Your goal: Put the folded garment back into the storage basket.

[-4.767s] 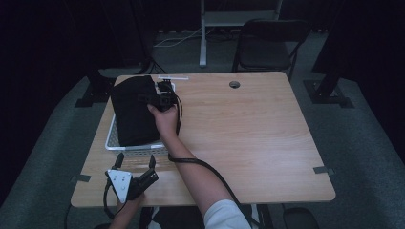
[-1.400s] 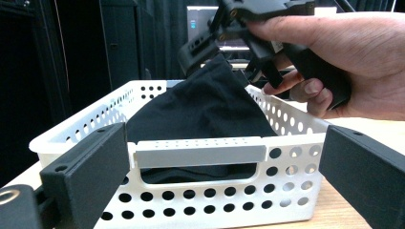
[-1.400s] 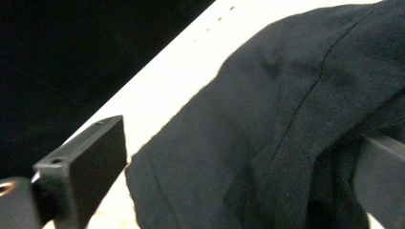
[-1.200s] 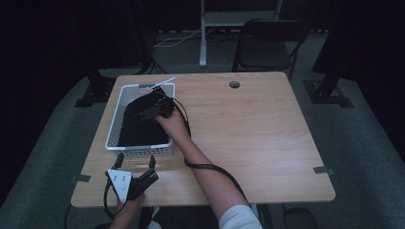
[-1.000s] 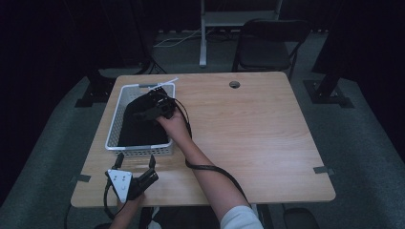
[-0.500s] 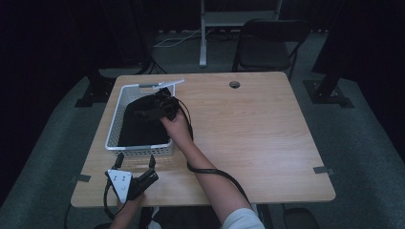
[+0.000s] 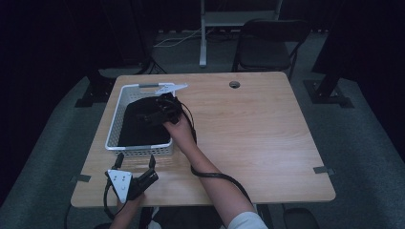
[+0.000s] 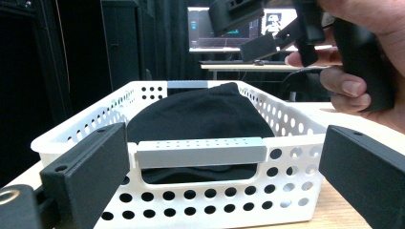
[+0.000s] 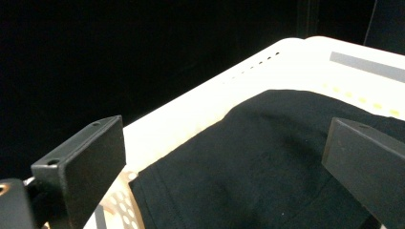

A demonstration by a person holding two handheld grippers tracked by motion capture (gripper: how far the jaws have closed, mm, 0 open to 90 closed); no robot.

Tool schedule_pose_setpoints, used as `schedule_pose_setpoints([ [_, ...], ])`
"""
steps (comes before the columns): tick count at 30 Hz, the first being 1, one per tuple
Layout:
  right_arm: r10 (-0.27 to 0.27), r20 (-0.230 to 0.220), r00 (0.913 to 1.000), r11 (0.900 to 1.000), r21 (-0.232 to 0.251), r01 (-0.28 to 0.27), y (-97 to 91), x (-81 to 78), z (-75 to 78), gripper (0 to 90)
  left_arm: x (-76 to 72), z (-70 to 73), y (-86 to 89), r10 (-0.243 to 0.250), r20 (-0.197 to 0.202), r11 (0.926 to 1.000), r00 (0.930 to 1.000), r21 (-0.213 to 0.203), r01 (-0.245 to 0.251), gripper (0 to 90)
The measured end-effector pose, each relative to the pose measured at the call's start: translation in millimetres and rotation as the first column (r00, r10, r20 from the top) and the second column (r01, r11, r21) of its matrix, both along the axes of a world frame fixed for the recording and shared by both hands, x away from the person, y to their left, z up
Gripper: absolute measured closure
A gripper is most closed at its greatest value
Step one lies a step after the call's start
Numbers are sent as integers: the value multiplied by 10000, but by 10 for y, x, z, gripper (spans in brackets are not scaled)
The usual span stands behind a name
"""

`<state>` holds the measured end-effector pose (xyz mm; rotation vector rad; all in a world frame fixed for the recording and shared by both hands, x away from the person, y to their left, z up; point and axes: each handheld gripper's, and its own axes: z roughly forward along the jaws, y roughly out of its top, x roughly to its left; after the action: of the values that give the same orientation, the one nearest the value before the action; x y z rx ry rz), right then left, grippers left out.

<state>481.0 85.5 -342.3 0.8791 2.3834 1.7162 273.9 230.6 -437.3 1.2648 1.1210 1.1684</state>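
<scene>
Lying folded in the white basket point(image 7: 114, 125) on the worktop point(image 7: 258, 138), the black garment point(image 7: 143, 126) was partly hidden by the right claw point(image 7: 155, 114), jaws spread above it. Left claw point(image 7: 135, 161) rested spread, just beside the basket's near wall.

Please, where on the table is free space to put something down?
The table is bare right of the white basket, up to the round hole. Crowded: the basket with its black cloth, right gripper above, left gripper before it.
</scene>
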Motion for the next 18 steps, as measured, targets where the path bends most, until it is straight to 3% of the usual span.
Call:
schedule_pose_setpoints([
  [13,-258,25,9997,9989,394,256,-147,-72,53,23,-1,0,0,11,8,10000,10000,2,-11,44],
  [18,-233,114,9997,9995,204,230,-212,-99,94,23,-1,0,0,8,6,10000,10000,-3,-8,44],
])
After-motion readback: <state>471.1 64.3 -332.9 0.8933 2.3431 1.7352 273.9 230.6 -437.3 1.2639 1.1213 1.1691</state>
